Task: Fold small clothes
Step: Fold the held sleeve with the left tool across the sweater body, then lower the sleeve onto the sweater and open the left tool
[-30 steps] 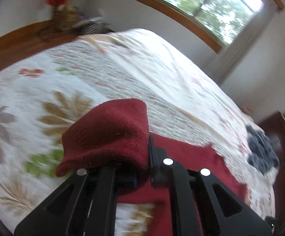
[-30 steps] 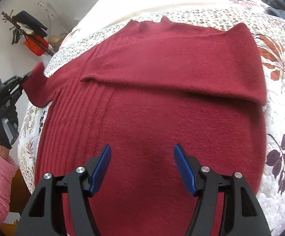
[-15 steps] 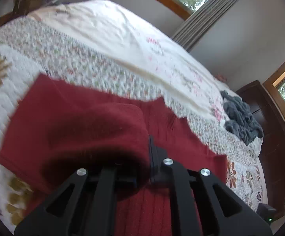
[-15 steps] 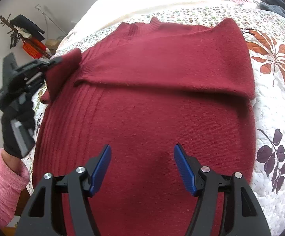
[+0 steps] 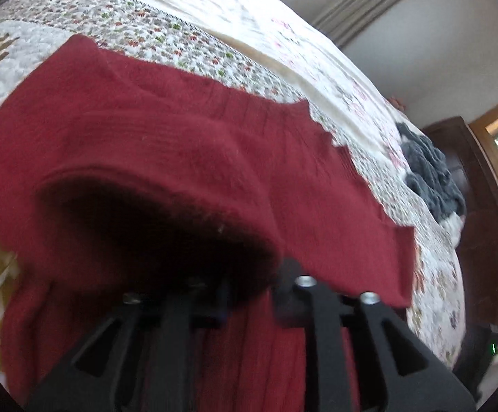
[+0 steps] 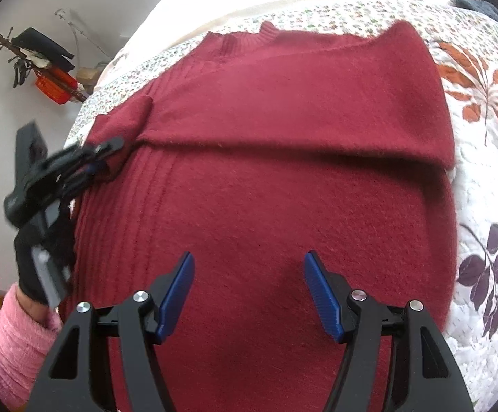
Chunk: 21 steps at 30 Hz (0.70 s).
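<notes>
A dark red knitted sweater [image 6: 283, 189] lies flat on the floral quilt [image 6: 482, 158], one sleeve folded across its chest. My left gripper [image 6: 108, 152] is shut on the other sleeve's cuff [image 6: 125, 120] and holds it over the sweater's left side. In the left wrist view that cuff [image 5: 166, 213] drapes over the left gripper [image 5: 249, 292] and hides its fingertips. My right gripper [image 6: 249, 292] hovers open above the sweater's lower middle, blue pads apart, nothing between them.
A dark grey garment [image 5: 431, 175] lies bunched on the far side of the bed. A dark wooden headboard [image 5: 482, 226] stands beyond it. A person's gloved hand [image 6: 43, 261] with a pink sleeve [image 6: 12, 340] holds the left gripper. Clutter [image 6: 43, 65] sits against the wall.
My left gripper has carried the sleeve cuff from beyond the sweater's edge inward over the sweater's body. The right gripper has stayed open and nearly still.
</notes>
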Tool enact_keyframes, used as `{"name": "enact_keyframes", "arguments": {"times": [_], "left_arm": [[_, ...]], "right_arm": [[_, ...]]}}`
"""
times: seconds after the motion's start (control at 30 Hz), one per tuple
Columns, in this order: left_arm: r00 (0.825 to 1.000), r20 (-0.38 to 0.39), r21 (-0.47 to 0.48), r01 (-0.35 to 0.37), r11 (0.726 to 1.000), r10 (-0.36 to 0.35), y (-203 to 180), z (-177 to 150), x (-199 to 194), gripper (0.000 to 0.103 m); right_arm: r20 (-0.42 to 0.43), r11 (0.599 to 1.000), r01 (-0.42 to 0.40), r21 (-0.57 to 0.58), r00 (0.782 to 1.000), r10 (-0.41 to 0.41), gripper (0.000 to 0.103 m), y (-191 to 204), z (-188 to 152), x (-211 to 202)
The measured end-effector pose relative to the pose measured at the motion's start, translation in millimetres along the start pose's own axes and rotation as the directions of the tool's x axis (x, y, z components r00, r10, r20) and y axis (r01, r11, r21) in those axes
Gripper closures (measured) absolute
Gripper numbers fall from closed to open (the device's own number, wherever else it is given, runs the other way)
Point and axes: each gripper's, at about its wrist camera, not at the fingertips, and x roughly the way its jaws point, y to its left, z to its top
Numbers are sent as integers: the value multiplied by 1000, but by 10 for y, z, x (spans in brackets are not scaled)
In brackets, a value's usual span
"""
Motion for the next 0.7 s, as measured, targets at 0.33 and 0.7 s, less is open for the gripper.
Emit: {"name": "enact_keyframes", "arguments": {"times": [0.33,0.7], "left_arm": [[987,161,85,16,996,-30,-151,402,-623,75],[997,-34,40,-64,997,65,309,348,158,82]], "right_arm": [[-14,998,-46,-32,999,46,37,382,307,97],[-67,993,-121,-15,991,120,37,792,786,348]]}}
